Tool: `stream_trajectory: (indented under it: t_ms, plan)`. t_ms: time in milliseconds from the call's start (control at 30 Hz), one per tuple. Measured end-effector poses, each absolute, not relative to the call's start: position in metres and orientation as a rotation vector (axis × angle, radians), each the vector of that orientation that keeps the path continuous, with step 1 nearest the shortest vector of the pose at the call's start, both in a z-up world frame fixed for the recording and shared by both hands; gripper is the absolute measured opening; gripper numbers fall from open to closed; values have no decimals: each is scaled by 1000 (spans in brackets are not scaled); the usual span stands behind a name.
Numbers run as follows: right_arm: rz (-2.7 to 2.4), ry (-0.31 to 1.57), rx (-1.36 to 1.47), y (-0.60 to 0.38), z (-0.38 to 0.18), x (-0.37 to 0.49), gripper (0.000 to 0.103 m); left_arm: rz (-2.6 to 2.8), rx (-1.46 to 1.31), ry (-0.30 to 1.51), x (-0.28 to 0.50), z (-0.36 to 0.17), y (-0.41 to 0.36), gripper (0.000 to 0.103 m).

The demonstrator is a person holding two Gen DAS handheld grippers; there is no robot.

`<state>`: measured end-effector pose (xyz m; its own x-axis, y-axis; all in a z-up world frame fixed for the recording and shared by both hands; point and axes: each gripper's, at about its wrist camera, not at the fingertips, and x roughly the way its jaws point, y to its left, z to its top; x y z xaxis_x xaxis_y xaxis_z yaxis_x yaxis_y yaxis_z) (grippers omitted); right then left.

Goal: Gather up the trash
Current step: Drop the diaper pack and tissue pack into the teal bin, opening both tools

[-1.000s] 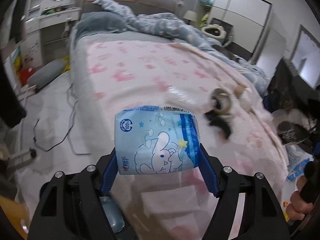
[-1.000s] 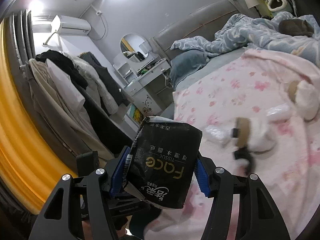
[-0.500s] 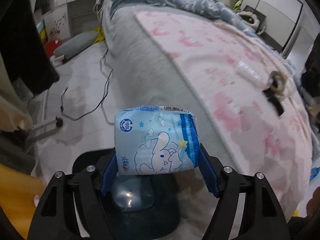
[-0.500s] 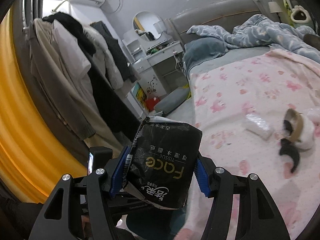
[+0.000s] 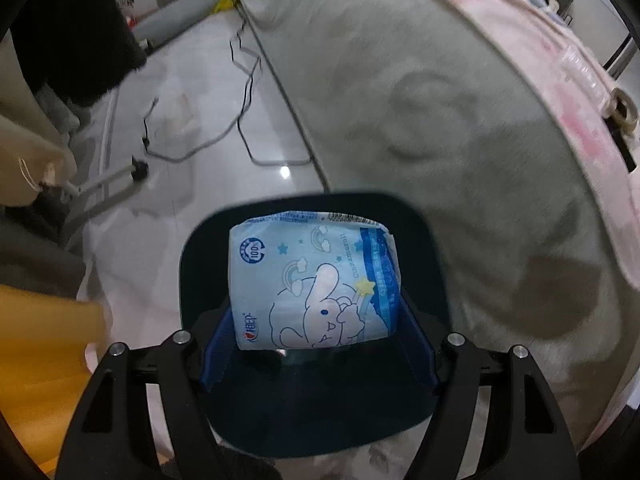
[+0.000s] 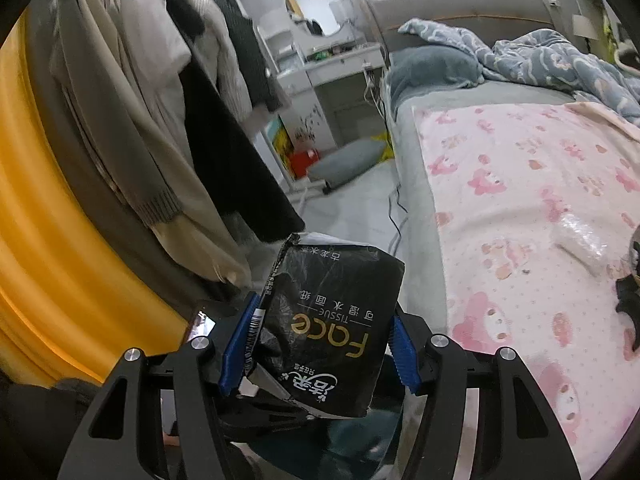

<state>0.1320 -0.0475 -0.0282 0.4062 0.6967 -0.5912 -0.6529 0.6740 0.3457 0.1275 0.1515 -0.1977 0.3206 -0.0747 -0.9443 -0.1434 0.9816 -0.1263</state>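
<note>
Glossy plastic film wraps the blue tissue pack (image 5: 314, 280) and the black tissue pack (image 6: 328, 332); the floor (image 5: 208, 92) is smooth, shiny tile; the blanket (image 6: 520, 208) is soft cloth.

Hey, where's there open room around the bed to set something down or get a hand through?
Free: the pink blanket between the grey pillow and the clear wrapper; the floor left of the cables. Crowded: the bed edge by the tape roll, and the dark bin beneath the blue tissue pack.
</note>
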Motion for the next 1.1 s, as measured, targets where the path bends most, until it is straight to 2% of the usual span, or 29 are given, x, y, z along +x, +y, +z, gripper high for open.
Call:
stream_trajectory:
  t_ms: [133,267,333,900,1100]
  plan:
    - [821,849,7,-26,-44,137,61,30,-207,1297,122,-205,160,77]
    - [792,926,-34,-8,-63,142,61,12,-222,1321,115,-206,166,86]
    - [779,956,-59,1,-73,143,61,11,-226,1314,111,-202,171,88]
    - [716,1151,-220,60,-154,150,61,101,-268,1140,91,-158,233,88]
    - [717,1217,-279,76,-183,146,61,81,-259,1029,87,-139,240,81]
